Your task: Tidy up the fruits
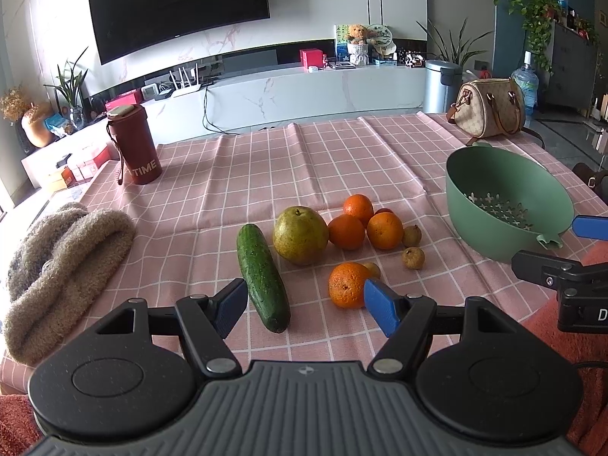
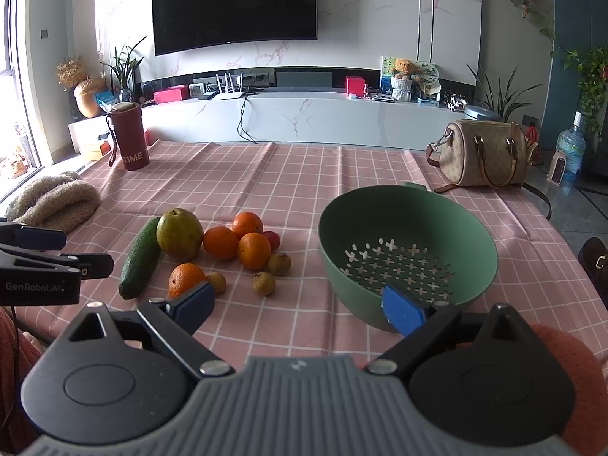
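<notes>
On the pink checked tablecloth lie a cucumber (image 1: 262,276), a green pear (image 1: 300,235), several oranges (image 1: 384,230) with one nearer orange (image 1: 347,284), a small red fruit (image 2: 272,239) and small brownish fruits (image 1: 413,257). An empty green colander bowl (image 1: 505,205) stands to their right. My left gripper (image 1: 306,306) is open and empty, just short of the cucumber's near end and the near orange. My right gripper (image 2: 300,306) is open and empty, in front of the colander (image 2: 408,254) and the fruit pile (image 2: 254,250).
A red "TIME" tumbler (image 1: 136,144) stands at the back left, a fuzzy beige cloth (image 1: 57,262) at the left edge, a patterned handbag (image 1: 488,108) at the back right. The right gripper's body (image 1: 562,269) shows at the left view's right edge.
</notes>
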### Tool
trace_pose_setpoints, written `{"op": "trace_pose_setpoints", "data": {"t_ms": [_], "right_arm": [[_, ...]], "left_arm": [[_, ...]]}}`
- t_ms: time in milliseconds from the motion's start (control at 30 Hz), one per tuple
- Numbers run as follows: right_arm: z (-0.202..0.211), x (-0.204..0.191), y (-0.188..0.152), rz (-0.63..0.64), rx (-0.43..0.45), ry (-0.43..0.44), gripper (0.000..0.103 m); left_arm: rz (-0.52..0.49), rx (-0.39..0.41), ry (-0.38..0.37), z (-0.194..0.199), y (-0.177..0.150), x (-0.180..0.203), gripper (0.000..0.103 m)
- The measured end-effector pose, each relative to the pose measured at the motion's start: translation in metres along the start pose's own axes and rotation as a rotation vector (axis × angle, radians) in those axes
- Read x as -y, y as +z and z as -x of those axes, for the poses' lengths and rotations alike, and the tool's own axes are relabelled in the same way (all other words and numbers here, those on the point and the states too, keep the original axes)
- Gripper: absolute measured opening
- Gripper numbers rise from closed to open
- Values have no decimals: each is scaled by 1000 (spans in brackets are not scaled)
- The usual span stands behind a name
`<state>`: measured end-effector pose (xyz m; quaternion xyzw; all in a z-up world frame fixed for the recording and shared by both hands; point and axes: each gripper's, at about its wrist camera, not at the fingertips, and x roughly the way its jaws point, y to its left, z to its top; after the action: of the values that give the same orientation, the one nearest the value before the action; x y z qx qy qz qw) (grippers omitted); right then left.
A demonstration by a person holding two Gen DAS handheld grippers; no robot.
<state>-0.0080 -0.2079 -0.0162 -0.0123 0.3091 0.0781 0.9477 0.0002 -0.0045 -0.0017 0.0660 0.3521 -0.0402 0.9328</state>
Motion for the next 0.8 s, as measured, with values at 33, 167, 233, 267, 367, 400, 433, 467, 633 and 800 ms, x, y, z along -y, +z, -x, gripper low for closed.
{"op": "trace_pose_setpoints", "data": {"t_ms": [33,167,233,267,367,400,433,467,633,800], "right_arm": [[0,0,0,0,0,0,92],[0,0,0,0,0,0,92],[0,0,0,1,0,0,92],[0,0,0,1,0,0,92],[0,0,0,1,0,0,92],[0,0,0,1,-1,0,92],[0,0,0,1,-1,-1,92],[0,1,-1,1,-2,-1,92],[0,2,-1,1,-2,-4,92],[0,2,-1,2,-3,-4,92]], "left_arm": [[0,0,-1,0,0,0,83],[-2,3,-6,1,0,2,83],[-4,2,-5,1,0,2,83],[-2,3,-6,1,0,2,83],[3,3,-12,2,1,2,83],[6,4,-14,2,1,2,83],[8,5,-16,2,1,2,83],[8,4,-18,2,1,1,83],[9,4,-19,2,1,1,83],[7,4,-17,2,1,1,83]]}}
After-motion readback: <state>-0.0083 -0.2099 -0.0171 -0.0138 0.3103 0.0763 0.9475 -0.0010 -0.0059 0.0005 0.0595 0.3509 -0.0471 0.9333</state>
